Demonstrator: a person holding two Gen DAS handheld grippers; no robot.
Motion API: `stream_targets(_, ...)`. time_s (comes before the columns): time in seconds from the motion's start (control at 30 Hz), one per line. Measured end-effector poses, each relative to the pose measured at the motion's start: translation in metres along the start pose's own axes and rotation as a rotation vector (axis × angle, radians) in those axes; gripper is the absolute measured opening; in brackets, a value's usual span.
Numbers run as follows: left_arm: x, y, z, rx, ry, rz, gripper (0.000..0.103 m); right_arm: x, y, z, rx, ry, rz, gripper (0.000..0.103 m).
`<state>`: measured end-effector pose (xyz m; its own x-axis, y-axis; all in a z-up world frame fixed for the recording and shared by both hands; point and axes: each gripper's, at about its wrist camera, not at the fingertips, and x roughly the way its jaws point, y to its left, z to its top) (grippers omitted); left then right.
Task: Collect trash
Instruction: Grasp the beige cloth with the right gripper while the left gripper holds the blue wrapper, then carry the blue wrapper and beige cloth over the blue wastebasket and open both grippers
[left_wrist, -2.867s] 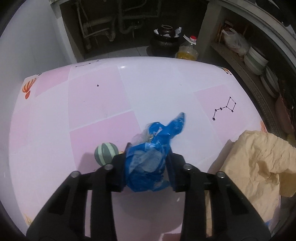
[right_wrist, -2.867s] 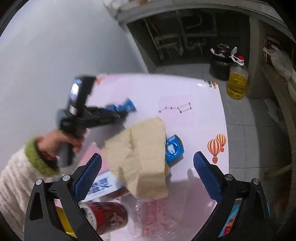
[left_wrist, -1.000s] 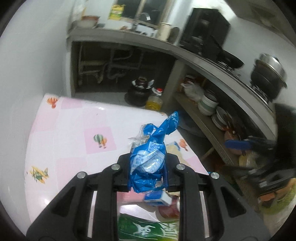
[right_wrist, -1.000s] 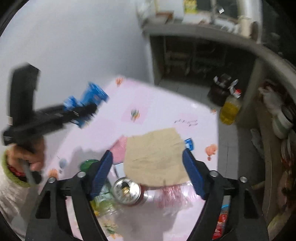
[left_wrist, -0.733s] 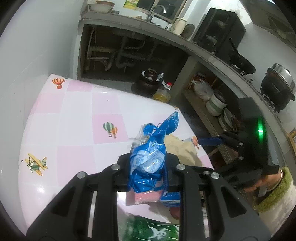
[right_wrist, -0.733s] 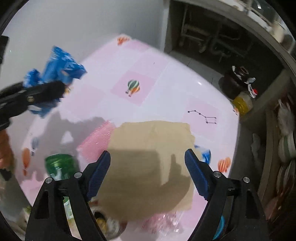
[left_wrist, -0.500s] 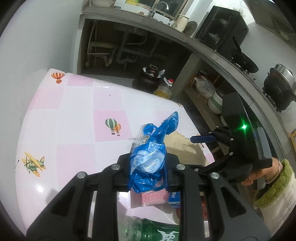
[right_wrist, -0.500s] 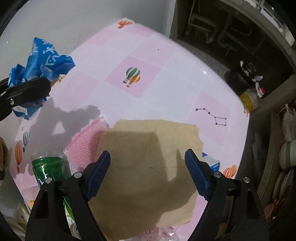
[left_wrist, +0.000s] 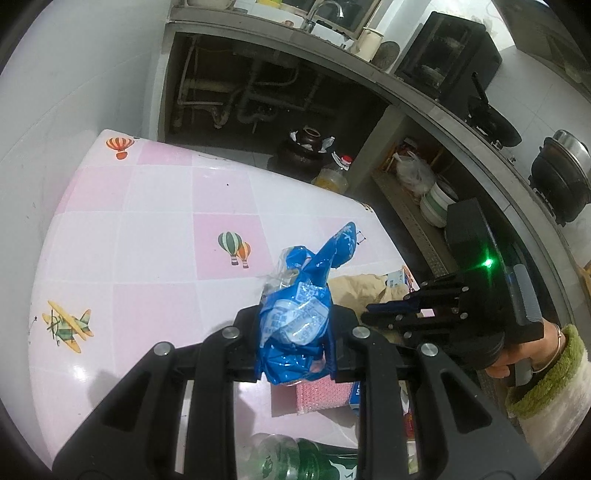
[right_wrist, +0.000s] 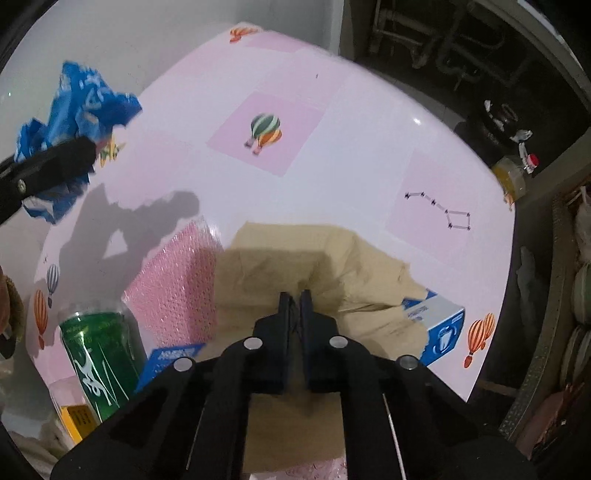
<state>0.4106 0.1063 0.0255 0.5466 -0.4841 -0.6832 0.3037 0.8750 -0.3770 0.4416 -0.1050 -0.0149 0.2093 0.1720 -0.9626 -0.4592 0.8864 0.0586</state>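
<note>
My left gripper (left_wrist: 293, 326) is shut on a crumpled blue plastic wrapper (left_wrist: 295, 317) and holds it above the pink and white table (left_wrist: 147, 229). The wrapper also shows at the far left of the right wrist view (right_wrist: 74, 110). My right gripper (right_wrist: 295, 301) is shut on a fold of the tan brown paper (right_wrist: 295, 258) lying on the table. In the left wrist view the right gripper (left_wrist: 373, 317) is to the right of the wrapper, over the paper (left_wrist: 354, 288).
A green bottle (right_wrist: 99, 354), pink bubble wrap (right_wrist: 173, 273), blue and white cartons (right_wrist: 439, 328) and a yellow item (right_wrist: 77, 421) lie around the paper. The table's right edge drops to the floor, where an oil bottle (right_wrist: 513, 173) and a dark jar (left_wrist: 306, 147) stand.
My right gripper came down onto the brown paper and closed on a fold of it. My left gripper lifted the blue wrapper off the table and still holds it up.
</note>
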Motion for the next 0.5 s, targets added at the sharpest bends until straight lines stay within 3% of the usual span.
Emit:
stream_targets(0.33, -0.025, -0.008, 0.004, 0.01, -0.076, 0.005, 0.022, -0.076, -0.018, -0.002, 0.132, -0.268, 0.01, 0.004)
stream_targets(0.5, -0.05, -0.025, 0.004, 0.043, -0.122, -0.004, 0.022, -0.132, -0.025, -0.036, 0.21, -0.433, 0.041, 0.004)
